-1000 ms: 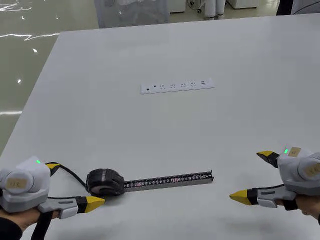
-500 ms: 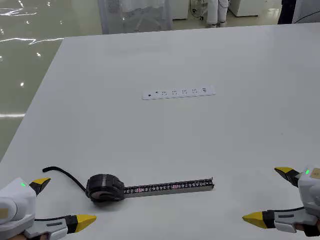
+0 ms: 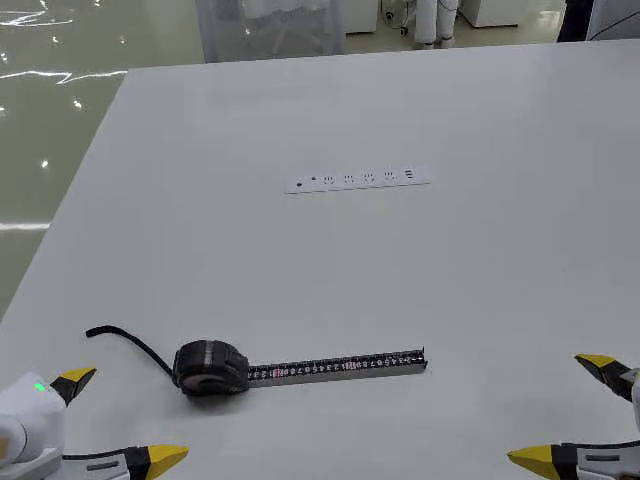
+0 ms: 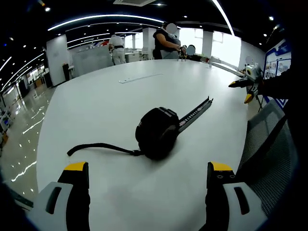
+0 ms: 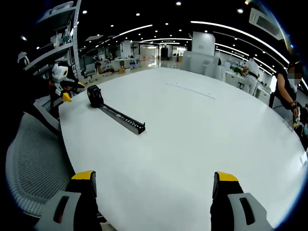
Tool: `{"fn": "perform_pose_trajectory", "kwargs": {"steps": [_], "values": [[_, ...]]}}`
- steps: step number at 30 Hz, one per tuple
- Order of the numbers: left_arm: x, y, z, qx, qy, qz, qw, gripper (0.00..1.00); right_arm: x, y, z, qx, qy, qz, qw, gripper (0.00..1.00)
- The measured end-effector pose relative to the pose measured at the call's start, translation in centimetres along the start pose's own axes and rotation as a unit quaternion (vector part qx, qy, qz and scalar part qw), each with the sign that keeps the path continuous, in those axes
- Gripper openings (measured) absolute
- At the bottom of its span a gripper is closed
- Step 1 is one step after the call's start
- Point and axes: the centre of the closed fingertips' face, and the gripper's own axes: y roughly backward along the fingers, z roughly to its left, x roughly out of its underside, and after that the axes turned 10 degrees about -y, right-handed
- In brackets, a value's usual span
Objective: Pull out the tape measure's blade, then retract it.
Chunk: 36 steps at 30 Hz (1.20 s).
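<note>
White tabletop (image 3: 300, 280): matte and even. The tape measure (image 3: 210, 367) lies near the near-left corner, its blade (image 3: 340, 366) drawn out flat to the right and its black strap (image 3: 125, 340) trailing left. A white power strip (image 3: 358, 179) lies farther off, mid-table. The left tool (image 3: 124, 417) hovers near the case, jaws apart and holding nothing. The right tool (image 3: 562, 410) sits at near right, likewise apart, well clear of the blade tip. The glossy floor (image 3: 50, 120) reflects ceiling lights.
</note>
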Motion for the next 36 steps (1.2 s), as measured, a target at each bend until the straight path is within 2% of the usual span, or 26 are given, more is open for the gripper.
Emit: {"fn": "perform_pose_trajectory", "kwargs": {"steps": [5, 12, 13, 19, 23, 25, 28, 36], "values": [[0.4, 0.0, -0.4, 0.003, 0.001, -0.001, 1.0, 0.99, 0.4, 0.4, 0.2, 0.004, 0.002, 0.005, 1.0, 0.99], [0.3, 0.1, -1.0, 0.007, 0.004, -0.002, 1.0, 0.99, 0.9, 0.5, 0.3, 0.005, 0.004, 0.005, 1.0, 0.99], [0.2, 0.1, -1.0, 0.006, 0.004, -0.003, 1.0, 0.99, 1.0, 0.5, 0.5, -0.001, 0.002, 0.009, 1.0, 0.99], [-0.1, 0.3, -0.7, -0.002, 0.006, -0.009, 0.9999, 0.99, 1.0, 0.8, 0.5, 0.006, 0.003, 0.009, 0.9999, 0.99], [0.1, 0.3, -0.5, -0.006, 0.003, -0.001, 1.0, 0.99, 1.0, 0.9, 0.4, 0.009, 0.007, 0.013, 0.9999, 0.99], [-0.2, 0.3, -0.5, -0.005, 0.012, -0.008, 0.9999, 0.99, 1.1, 1.0, 0.4, 0.007, 0.009, 0.016, 0.9998, 0.99], [-0.1, 0.2, -0.3, -0.006, 0.009, -0.007, 0.9999, 0.99, 1.1, 1.2, 0.5, 0.006, 0.013, 0.019, 0.9997, 0.99], [-0.4, 0.1, -0.4, -0.004, 0.015, -0.006, 0.9999, 0.99, 0.7, 1.2, 0.8, 0.0, 0.006, 0.014, 0.9999, 0.99]]}}
